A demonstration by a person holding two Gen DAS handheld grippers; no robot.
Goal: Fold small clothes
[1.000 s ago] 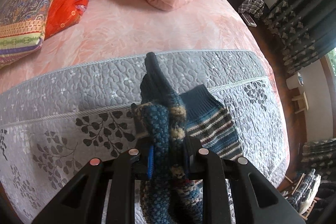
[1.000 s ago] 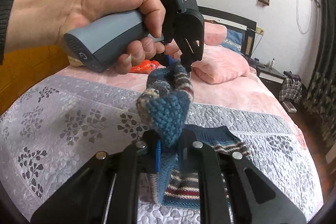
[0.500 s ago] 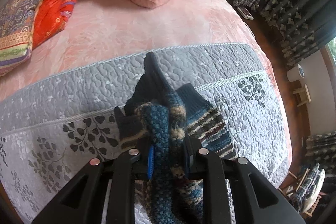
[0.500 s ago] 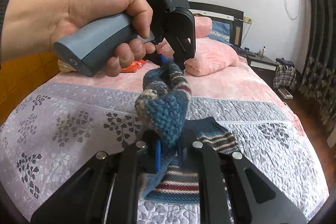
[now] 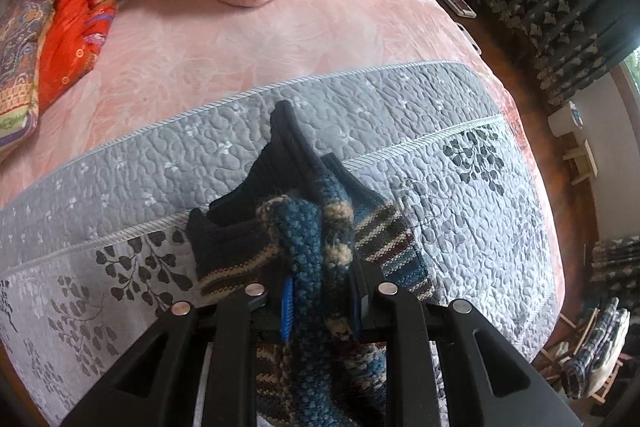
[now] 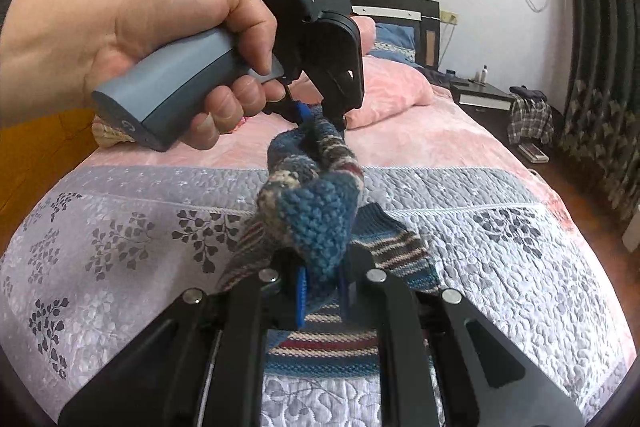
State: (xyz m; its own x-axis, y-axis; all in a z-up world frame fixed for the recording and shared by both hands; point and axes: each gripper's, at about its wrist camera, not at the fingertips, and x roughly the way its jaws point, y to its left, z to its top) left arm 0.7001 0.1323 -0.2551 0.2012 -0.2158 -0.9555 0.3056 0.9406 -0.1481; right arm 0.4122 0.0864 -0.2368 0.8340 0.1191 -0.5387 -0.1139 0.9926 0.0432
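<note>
Knitted blue striped garment [image 6: 316, 215], centre frame, lifted above the grey quilt [image 6: 120, 227]: your left gripper [image 6: 320, 115] and right gripper [image 6: 322, 291] each pinch one bunched end; its lower part lies on the quilt; fold begun, not yet laid flat

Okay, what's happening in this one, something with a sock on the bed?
A person holds a gripper in each hand, and both are clamped on one knitted striped sock. The left gripper pinches its far end, the right gripper its near end, so a thick fold is lifted while the cuff trails on the grey quilted bedspread.
</note>
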